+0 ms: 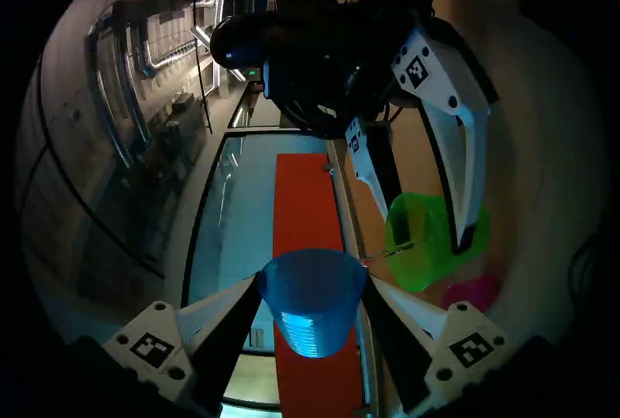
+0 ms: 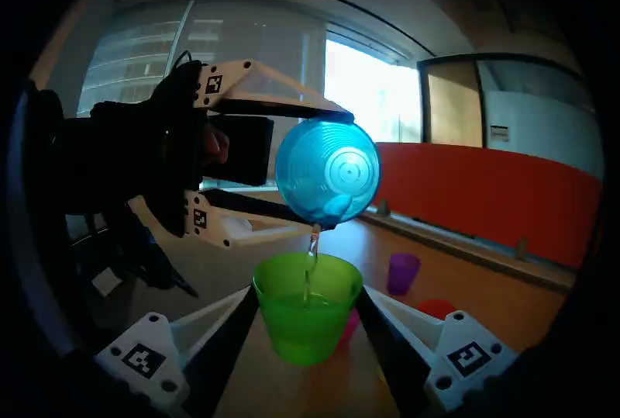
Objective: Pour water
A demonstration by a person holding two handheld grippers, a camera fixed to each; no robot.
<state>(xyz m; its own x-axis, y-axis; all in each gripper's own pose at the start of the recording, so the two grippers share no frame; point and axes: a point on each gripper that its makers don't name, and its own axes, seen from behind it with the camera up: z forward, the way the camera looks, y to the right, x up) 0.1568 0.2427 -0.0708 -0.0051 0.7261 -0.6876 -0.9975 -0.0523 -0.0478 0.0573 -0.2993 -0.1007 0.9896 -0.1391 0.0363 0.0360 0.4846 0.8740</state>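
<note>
Left gripper: jaws drawn in to cup width, both fingers pressed against the sides of the blue cup. In the right gripper view that cup is tipped steeply, base toward the camera and rim down, directly above the green cup. A thin stream of water falls from its lower rim into the green cup, which already holds some water. A hand grips the left gripper from behind. Right gripper: jaws likewise closed to cup width, one finger against each side of the green cup, holding it upright. Whether the green cup rests on the table or is raised off it cannot be told. A pink cup sits just behind the green one, mostly hidden. A purple cup stands upright farther back, toward the table's far edge and apart from the others. A red partition runs along that edge.
</note>
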